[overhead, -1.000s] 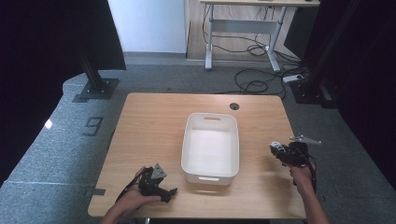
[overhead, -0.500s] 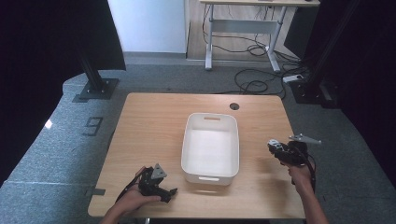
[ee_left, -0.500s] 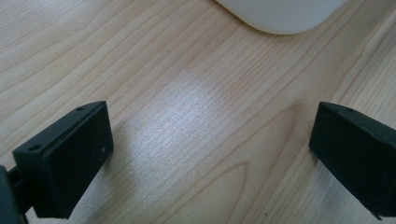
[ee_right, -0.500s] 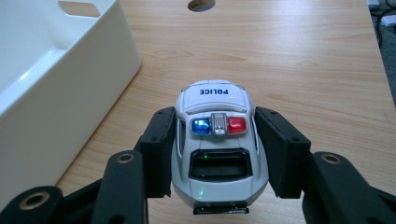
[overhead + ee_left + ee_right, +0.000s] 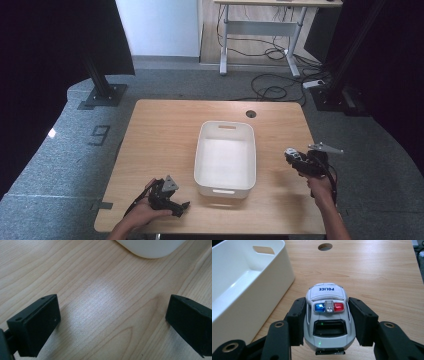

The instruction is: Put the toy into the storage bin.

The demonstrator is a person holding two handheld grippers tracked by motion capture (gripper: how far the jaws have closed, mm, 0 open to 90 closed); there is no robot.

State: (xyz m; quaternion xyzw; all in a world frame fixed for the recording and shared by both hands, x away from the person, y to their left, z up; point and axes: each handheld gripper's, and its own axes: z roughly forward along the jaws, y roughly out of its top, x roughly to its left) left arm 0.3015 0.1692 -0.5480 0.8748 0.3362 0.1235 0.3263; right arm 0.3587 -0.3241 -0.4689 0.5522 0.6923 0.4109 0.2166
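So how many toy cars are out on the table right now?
1. A white police car sits clamped between the right tongs, just right of the white bin, whose visible inside is bare. None shows elsewhere.

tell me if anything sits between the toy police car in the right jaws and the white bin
Nothing visible does. The right gripper is shut on the toy police car, and bare table lies between it and the white bin at its side. The bin's near wall is the one thing to lift it over.
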